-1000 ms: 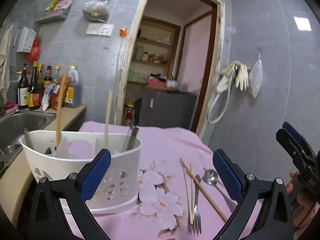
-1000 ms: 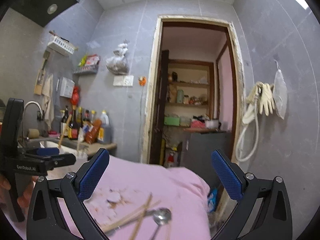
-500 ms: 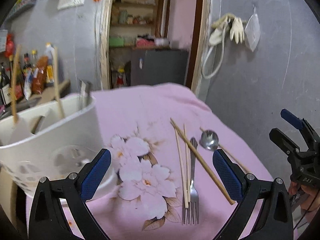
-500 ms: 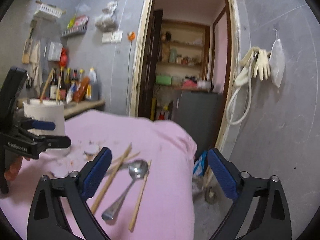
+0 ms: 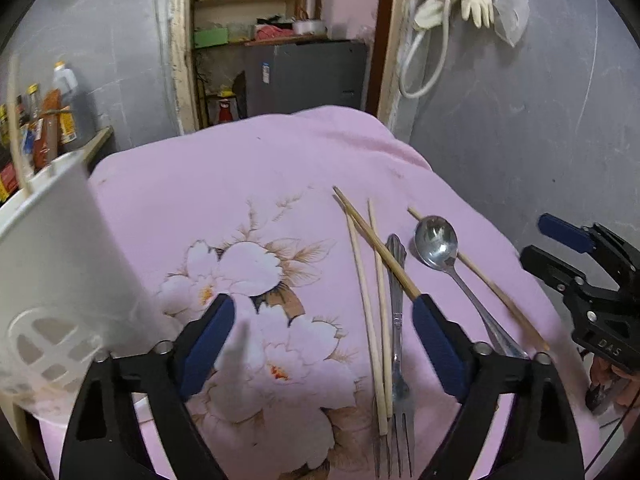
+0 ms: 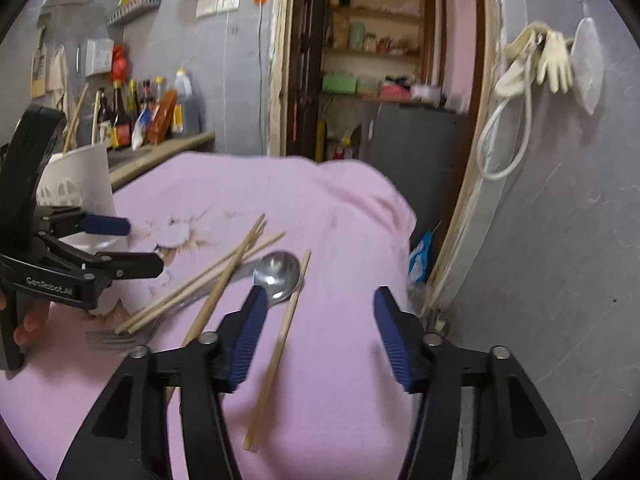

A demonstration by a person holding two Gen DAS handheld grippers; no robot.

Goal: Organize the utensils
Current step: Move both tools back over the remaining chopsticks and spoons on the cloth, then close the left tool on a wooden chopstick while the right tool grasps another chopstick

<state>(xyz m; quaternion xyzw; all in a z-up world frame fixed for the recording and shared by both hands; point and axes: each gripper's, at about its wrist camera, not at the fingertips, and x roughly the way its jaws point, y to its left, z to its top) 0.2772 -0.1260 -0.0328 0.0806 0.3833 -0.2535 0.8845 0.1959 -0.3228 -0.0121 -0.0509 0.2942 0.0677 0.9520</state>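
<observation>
On the pink flowered cloth (image 5: pixel 248 184) lie several wooden chopsticks (image 5: pixel 376 240), a metal fork (image 5: pixel 397 320) and a metal spoon (image 5: pixel 436 240), with a lone chopstick (image 5: pixel 480 276) right of the spoon. A white utensil holder (image 5: pixel 60 260) with sticks in it stands at the left. My left gripper (image 5: pixel 322 308) hovers over the fork and chopsticks, its jaws closing with nothing pressed between them. My right gripper (image 6: pixel 320 296) hangs over the spoon (image 6: pixel 280 272) and the lone chopstick (image 6: pixel 280 340), its jaws also closing on nothing.
Bottles (image 6: pixel 152 116) line a counter behind the holder (image 6: pixel 80 180). A doorway with shelves (image 6: pixel 376 52) is beyond the table's far edge. A grey wall with hanging gloves (image 6: pixel 552 64) stands close to the table's right edge. A hand (image 6: pixel 28 320) holds the left gripper.
Both views have tipped down from the walls and doorway onto the table. The utensils now lie under the fingers, the holder has slid to the left edge, and both pairs of jaws have narrowed.
</observation>
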